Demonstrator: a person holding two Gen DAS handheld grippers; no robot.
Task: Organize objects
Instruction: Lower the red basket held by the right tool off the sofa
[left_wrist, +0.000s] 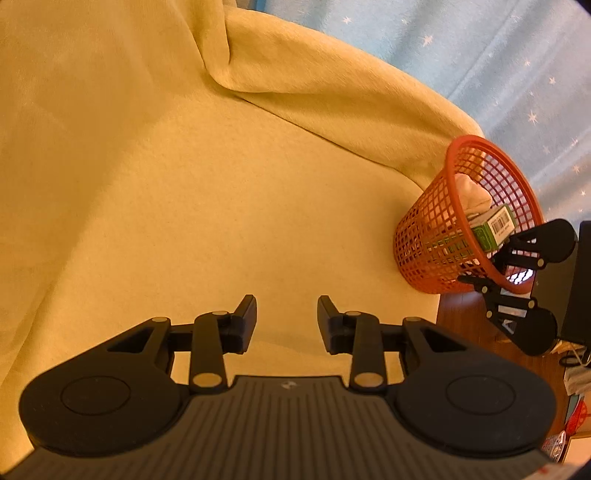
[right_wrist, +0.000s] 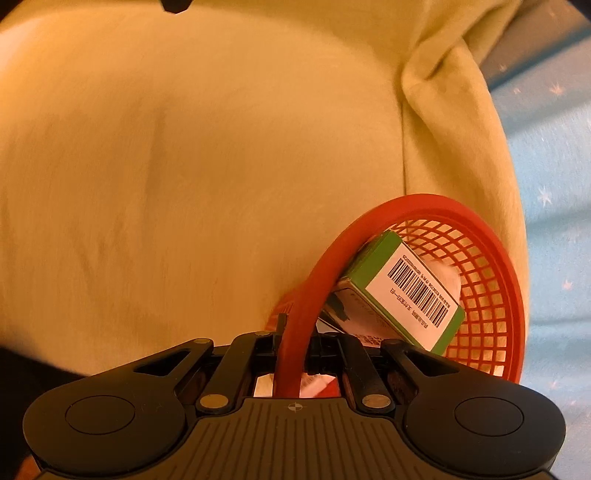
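A red mesh basket (left_wrist: 428, 236) sits tilted at the right edge of a yellow blanket (left_wrist: 184, 166). Inside it lie a green box with a barcode (left_wrist: 493, 227) and something white (left_wrist: 471, 194). My right gripper (left_wrist: 493, 275) is shut on the basket's near rim. In the right wrist view the red rim (right_wrist: 295, 325) runs between the shut jaws of that gripper (right_wrist: 297, 345), with the green box (right_wrist: 406, 291) leaning inside the basket (right_wrist: 487, 295). My left gripper (left_wrist: 286, 319) hovers open over bare blanket, well left of the basket.
The yellow blanket (right_wrist: 184, 166) has a deep fold (left_wrist: 221, 74) at the back. Pale blue star-patterned cloth (left_wrist: 498, 55) lies beyond it. A brown wooden surface (left_wrist: 458, 317) and small clutter (left_wrist: 576, 376) show at the right.
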